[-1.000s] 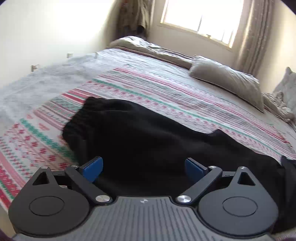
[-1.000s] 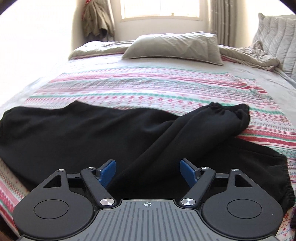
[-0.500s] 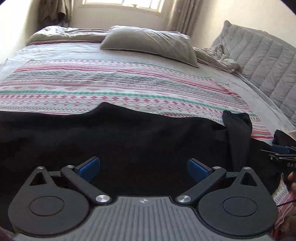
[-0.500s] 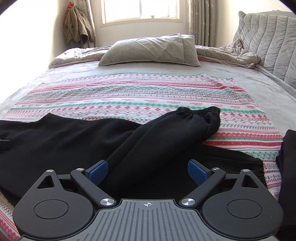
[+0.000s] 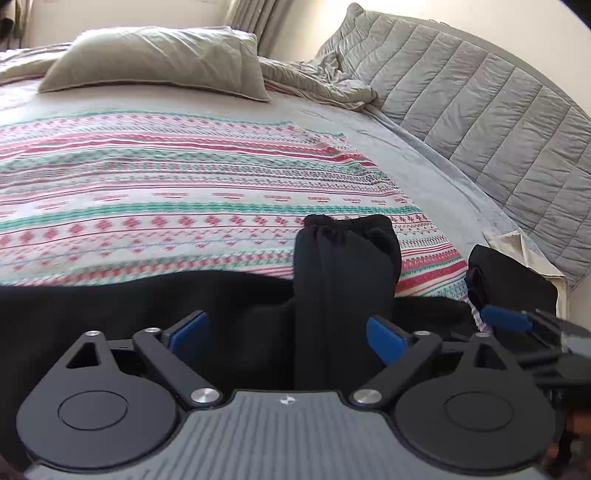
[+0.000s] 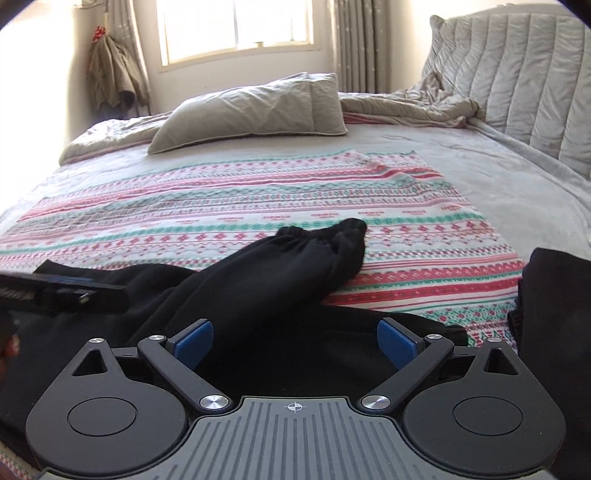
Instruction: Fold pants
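Hovering low over a bed, the left gripper (image 5: 286, 332) has its blue-padded fingers (image 5: 188, 330) spread wide with nothing between them but the cloth beneath. The right gripper (image 6: 293, 339) hangs the same way, fingers wide apart and empty; it also shows at 3 o'clock in the left wrist view. Under both lie the black pants (image 6: 258, 295), spread across the near edge of the bed. One pant leg (image 5: 345, 280) lies folded over the rest, running from the left gripper toward 12 o'clock and ending in a gathered cuff; from the right gripper the same leg angles toward 1 o'clock. A separate dark cloth bundle (image 6: 554, 317) sits at 3 o'clock in the right wrist view, what it is cannot be told. Beyond the pants stretches a striped blanket (image 6: 221, 206) in pink, green and white. Farther off rest a grey pillow (image 6: 255, 110), a rumpled grey quilt, a quilted headboard (image 5: 480, 110) toward 2 o'clock, and a bright window (image 6: 236, 29).
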The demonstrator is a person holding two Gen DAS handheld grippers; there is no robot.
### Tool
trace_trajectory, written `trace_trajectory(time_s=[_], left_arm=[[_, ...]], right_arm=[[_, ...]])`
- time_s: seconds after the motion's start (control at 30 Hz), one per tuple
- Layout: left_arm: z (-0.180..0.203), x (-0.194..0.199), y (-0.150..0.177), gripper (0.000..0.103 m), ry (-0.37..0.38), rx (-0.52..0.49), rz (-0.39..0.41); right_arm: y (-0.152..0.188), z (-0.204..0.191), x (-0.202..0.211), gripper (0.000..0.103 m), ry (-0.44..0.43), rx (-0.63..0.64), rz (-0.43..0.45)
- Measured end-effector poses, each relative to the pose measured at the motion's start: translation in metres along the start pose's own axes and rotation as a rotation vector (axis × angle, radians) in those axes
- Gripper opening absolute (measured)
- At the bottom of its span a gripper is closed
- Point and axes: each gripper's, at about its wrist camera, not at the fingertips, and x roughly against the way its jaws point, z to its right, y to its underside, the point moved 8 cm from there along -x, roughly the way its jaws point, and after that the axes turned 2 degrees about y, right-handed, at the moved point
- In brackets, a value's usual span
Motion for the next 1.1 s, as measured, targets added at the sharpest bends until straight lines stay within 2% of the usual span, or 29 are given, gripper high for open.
trace_trajectory(time_s=[0.13,0.23,0.3,0.4,0.47,0.6,0.67,0.77,0.93,1.0,1.03,1.1], left_arm=[[0.003,-0.029,-0.005,0.089,0.042,0.029,-0.021],[0.002,-0.046,-0.005,0.078,0.071,0.068,-0.026],[0.007,-0.055,-0.009,0.056,0.104,0.077,-0.004],[0.023,-0.049,-0.015,0.028,0.158,0.059,0.040],[0.043,-0.040,-0.018,0.019,0.218,0.021,0.070],[0.091,-0.024,-0.011,0.018,0.336,-0.083,0.092],[0.114,-0.021,-0.001,0.018,0.380,-0.127,0.076],[0.138,-0.024,0.022,0.015,0.415,-0.168,0.030],[0.159,-0.041,0.066,0.015,0.447,-0.223,-0.080],[0.162,-0.046,0.081,0.021,0.460,-0.234,-0.143],[0.163,-0.043,0.086,0.024,0.457,-0.249,-0.143],[0.165,-0.030,0.088,0.050,0.439,-0.298,-0.107]], right_arm=[[0.003,0.014,-0.007,0.097,0.020,-0.002,-0.007],[0.003,0.023,-0.014,0.097,0.029,-0.007,-0.011],[0.002,0.028,-0.017,0.097,0.032,-0.017,-0.012],[-0.001,0.035,-0.018,0.097,0.037,-0.028,-0.004],[-0.004,0.042,-0.015,0.097,0.043,-0.036,0.009],[-0.009,0.060,-0.006,0.097,0.055,-0.097,0.029],[-0.011,0.067,-0.001,0.097,0.038,-0.130,0.039],[-0.014,0.074,0.008,0.097,0.012,-0.168,0.056],[-0.011,0.088,0.014,0.097,-0.010,-0.237,0.056],[-0.007,0.094,0.012,0.097,-0.032,-0.280,0.043],[-0.005,0.097,0.010,0.097,-0.041,-0.301,0.036],[0.000,0.103,0.007,0.097,-0.052,-0.342,0.019]])
